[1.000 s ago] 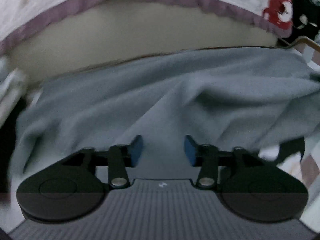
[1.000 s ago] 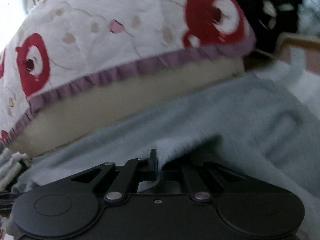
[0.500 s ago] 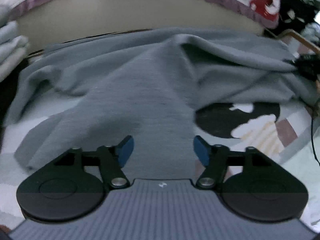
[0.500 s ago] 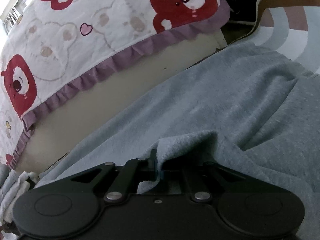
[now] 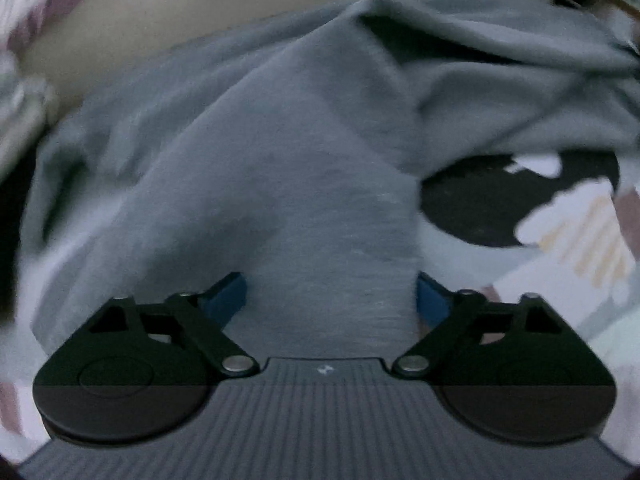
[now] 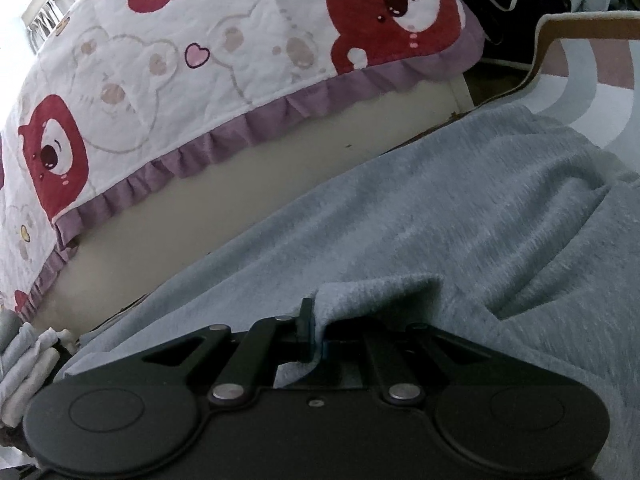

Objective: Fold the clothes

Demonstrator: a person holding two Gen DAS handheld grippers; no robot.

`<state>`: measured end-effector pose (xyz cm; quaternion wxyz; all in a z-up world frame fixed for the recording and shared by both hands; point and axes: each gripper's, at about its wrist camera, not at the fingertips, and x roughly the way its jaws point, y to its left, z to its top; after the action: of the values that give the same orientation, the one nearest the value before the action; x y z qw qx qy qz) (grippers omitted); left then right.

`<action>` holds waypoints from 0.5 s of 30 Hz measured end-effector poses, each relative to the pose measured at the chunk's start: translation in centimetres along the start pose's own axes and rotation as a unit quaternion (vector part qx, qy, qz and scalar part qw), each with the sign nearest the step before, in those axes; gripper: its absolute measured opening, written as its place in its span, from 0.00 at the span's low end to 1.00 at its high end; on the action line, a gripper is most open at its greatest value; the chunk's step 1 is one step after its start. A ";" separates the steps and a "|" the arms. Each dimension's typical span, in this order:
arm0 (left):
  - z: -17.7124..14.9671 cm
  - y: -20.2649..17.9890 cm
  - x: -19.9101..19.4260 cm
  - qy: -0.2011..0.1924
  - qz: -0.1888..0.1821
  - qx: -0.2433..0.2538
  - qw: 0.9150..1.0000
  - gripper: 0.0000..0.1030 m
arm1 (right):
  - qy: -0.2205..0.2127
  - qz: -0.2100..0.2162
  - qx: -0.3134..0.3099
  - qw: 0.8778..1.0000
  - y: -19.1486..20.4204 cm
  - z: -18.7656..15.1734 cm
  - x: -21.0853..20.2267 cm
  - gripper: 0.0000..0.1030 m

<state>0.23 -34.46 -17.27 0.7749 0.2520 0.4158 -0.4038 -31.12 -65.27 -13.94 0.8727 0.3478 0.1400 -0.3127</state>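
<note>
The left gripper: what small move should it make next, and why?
Probably lower the left gripper a little further onto the grey garment. Its jaws are opening with a strip of cloth between them, unpinched, while the right gripper is shut on a fold of the garment.

My left gripper [image 5: 330, 300] is opening over grey cloth [image 5: 304, 184]; bare rug [image 5: 560, 240] lies clear at right. Bed side [image 6: 248, 184] blocks the upper frame ahead of my right gripper [image 6: 316, 336].
</note>
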 end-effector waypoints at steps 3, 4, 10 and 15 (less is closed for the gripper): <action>0.3 1.9 -0.4 -0.005 0.003 -0.036 0.999 0.59 | 0.005 0.012 0.011 1.000 -0.3 -0.5 -1.4 0.05; 0.3 2.3 -0.7 -0.008 0.005 -0.043 0.999 0.20 | -0.005 0.024 0.018 1.000 -0.3 -0.5 -2.1 0.05; 0.2 5.0 -7.8 -0.097 0.060 -0.080 0.990 0.07 | -0.051 0.037 -0.001 0.998 1.5 0.2 -6.9 0.05; -0.5 8.6 -15.7 -0.187 0.103 -0.120 0.970 0.07 | -0.075 0.062 0.005 0.995 3.4 0.7 -11.7 0.05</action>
<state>2.09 -22.86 -3.73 0.9010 0.1191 0.2806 -0.3088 -37.89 -58.60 -6.30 0.8968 0.3356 0.0510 -0.2836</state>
